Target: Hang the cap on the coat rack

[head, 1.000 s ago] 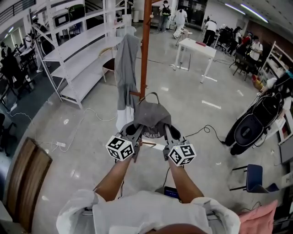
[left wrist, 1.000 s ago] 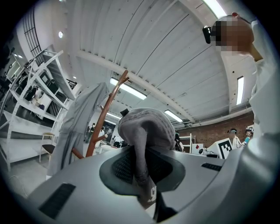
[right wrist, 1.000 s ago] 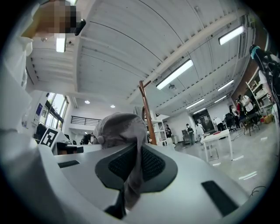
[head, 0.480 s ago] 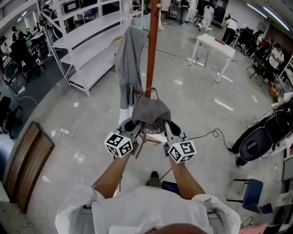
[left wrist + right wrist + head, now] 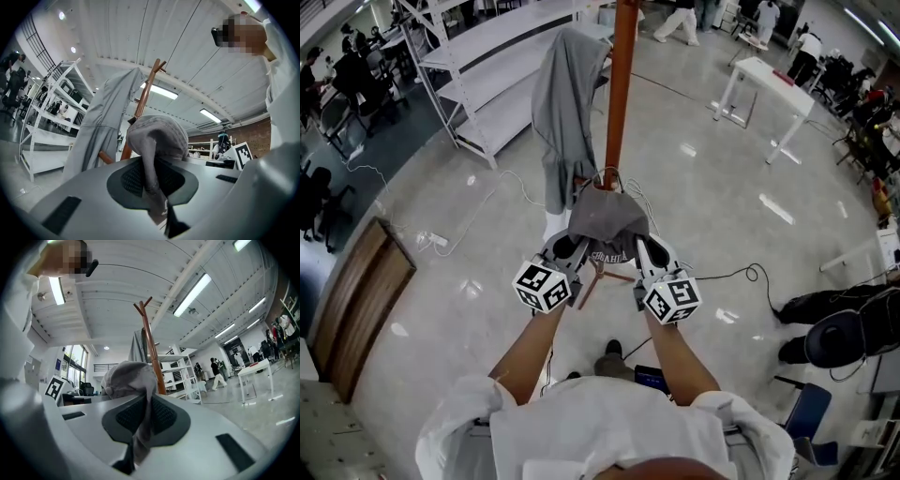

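Both grippers grip the grey cap from below, one at each side of its rim. In the left gripper view, the left gripper has its jaws pressed together on a fold of the cap's fabric, which runs down between the dark pads. The right gripper view shows the same for the right gripper: jaws closed tight on a strip of the cap's edge, with the crown bulging above them at 12 o'clock. From the head view, the cap sits in the air between the two marker cubes and just past them toward 12 o'clock, its back loop close against the orange-brown pole of the coat rack. Whether cap and pole touch cannot be told. The pole runs straight up toward 12 o'clock and out of the picture. A grey garment hangs from the rack at about 11 o'clock of the cap. White shelving stands farther off at 10 to 11 o'clock, a white table at 1 o'clock, and a wooden board lies at 9 o'clock.
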Available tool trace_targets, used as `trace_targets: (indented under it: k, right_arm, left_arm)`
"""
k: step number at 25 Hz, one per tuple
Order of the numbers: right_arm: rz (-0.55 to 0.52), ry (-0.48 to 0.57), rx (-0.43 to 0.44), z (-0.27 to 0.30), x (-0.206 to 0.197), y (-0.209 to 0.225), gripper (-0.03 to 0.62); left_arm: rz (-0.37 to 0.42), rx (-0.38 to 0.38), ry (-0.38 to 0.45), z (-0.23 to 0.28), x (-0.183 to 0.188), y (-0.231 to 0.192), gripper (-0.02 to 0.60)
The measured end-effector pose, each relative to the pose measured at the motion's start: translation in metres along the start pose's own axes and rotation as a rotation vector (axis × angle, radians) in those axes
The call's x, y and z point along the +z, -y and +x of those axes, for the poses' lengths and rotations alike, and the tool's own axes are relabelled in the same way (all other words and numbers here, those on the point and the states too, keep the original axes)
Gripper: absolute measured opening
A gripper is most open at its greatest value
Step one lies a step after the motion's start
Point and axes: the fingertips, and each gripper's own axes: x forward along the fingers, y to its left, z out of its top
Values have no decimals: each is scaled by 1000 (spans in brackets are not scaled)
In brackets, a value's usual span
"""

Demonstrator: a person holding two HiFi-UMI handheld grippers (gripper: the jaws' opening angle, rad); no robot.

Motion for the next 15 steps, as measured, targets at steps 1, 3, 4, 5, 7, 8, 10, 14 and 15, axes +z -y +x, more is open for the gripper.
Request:
trace_targets:
  k: [1, 3, 4, 5, 7, 8, 10, 14, 15]
  right_arm:
    - [9, -6, 7, 6, 0, 5, 35]
    - [21, -15, 18, 16, -4, 13, 35]
    - [21, -15, 22, 19, -6, 19, 35]
    - [15, -15, 24, 21, -7, 25, 35]
    - [2, -12, 30, 25, -9, 35, 35]
    - [-1, -13, 36, 28, -11, 39, 35]
    - [7, -25, 47, 34, -19, 42, 35]
    - [12, -42, 53, 45, -34, 57, 35]
    - [2, -45, 55, 49, -36, 61, 35]
  left_arm:
    - [0, 10, -3, 5, 0, -4, 46]
    - [5, 25, -10, 14, -3, -12, 46]
    - [10, 29, -12, 19, -5, -14, 46]
    - [15, 32, -14, 25, -8, -15, 46]
    - [24, 40, -18, 37, -14, -18, 46]
    - [26, 47, -21, 41, -16, -20, 46]
    - [27, 66, -30, 44, -23, -27, 46]
    - [23, 90, -44, 54, -37, -39, 46]
    - [20, 95, -47, 59, -39, -42, 46]
